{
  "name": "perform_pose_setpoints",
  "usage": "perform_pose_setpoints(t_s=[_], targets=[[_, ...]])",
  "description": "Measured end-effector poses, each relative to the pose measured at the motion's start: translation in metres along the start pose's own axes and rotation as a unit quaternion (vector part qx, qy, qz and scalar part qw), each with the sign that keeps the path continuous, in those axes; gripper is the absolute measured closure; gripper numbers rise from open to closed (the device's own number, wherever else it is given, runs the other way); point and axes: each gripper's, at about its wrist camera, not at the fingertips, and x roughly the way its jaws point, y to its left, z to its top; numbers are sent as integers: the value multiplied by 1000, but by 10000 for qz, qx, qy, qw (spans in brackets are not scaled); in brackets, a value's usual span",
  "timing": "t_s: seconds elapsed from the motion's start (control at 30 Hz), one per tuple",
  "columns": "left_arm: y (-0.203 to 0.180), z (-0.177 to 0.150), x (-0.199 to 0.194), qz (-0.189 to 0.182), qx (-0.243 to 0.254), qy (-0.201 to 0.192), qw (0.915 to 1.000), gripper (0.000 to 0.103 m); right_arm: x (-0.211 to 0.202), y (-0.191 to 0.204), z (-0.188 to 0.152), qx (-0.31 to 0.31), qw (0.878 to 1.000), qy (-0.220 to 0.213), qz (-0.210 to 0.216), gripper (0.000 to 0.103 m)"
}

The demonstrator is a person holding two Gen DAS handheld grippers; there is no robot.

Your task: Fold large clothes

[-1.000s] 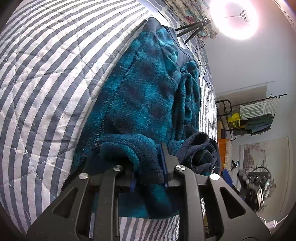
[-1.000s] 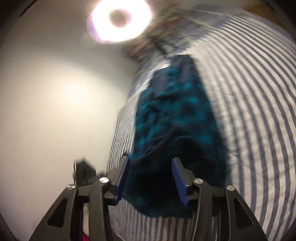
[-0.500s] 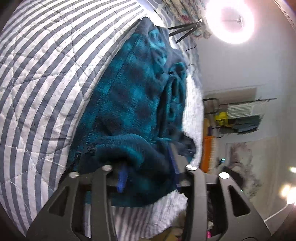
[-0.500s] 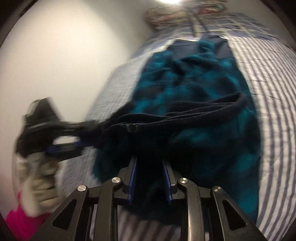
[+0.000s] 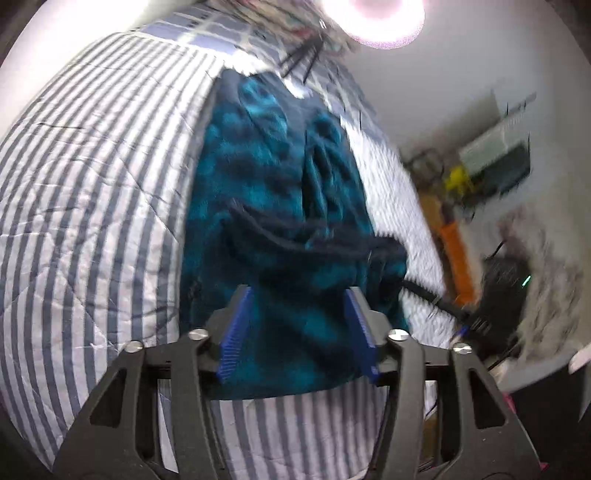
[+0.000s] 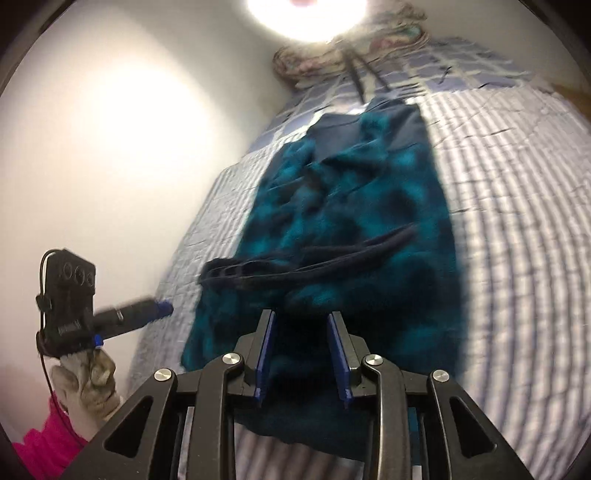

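Looking along my left claw (image 5: 299,328), I saw its blue pads spread wide with nothing between them; the teal fleece robe (image 5: 273,206) lay beyond and below, apart from the pads. My right claw (image 6: 301,350) was also parted, more narrowly, and held nothing that I could make out, though blur softened the view. The robe lay lengthwise down the middle of the striped quilt (image 5: 92,192), its long side edges fairly straight, its near hem close to the foot of the bed. A dark navy band (image 6: 332,254) crossed it, bunched at one end. Bare quilt stretched broadly on the side away from the wall (image 6: 110,147); toward the wall only a narrow strip remained. A ring light (image 6: 306,14) glared above the far end.
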Motion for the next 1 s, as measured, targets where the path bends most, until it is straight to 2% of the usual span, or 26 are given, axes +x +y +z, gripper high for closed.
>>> perform_pose_setpoints(t_s=[0.13,0.23,0.3,0.33,0.4,0.5,0.57,0.67,0.73,0.8,0.83,0.9,1.0], targets=[[-6,0,26,215,142,52,9997,54,4,-10,4,174,9998,-105,-28,72],[-13,11,51,538,425,5,9976,54,20,-11,8,150,9995,-116,-264,75],[-10,17,74,943,659,56,9933,55,31,-15,11,174,9979,-70,-622,79],[-5,18,82,1046,724,107,9918,60,38,-20,10,209,9961,31,-853,85],[7,17,94,920,882,2,9918,63,47,-34,3,378,9923,214,-1159,97],[11,17,92,792,873,10,9930,63,44,-44,-1,602,9933,200,-967,100],[11,18,86,695,773,72,9946,63,42,-40,0,471,9934,264,-1014,99],[16,29,70,374,449,235,9980,63,26,-29,8,249,9943,305,-986,93],[16,42,52,242,437,84,9987,63,9,-20,16,-58,9948,87,-1011,81],[16,56,31,290,589,-174,9977,59,-16,-12,25,-389,9938,-368,-977,75],[18,64,24,313,616,-269,9972,51,-25,-11,29,-487,9927,-552,-957,70],[24,84,14,370,629,-409,9965,44,-45,-14,42,-650,9883,-968,-983,62],[34,113,9,490,571,-504,9959,43,-54,-30,70,-614,9866,-1049,-1085,56]])
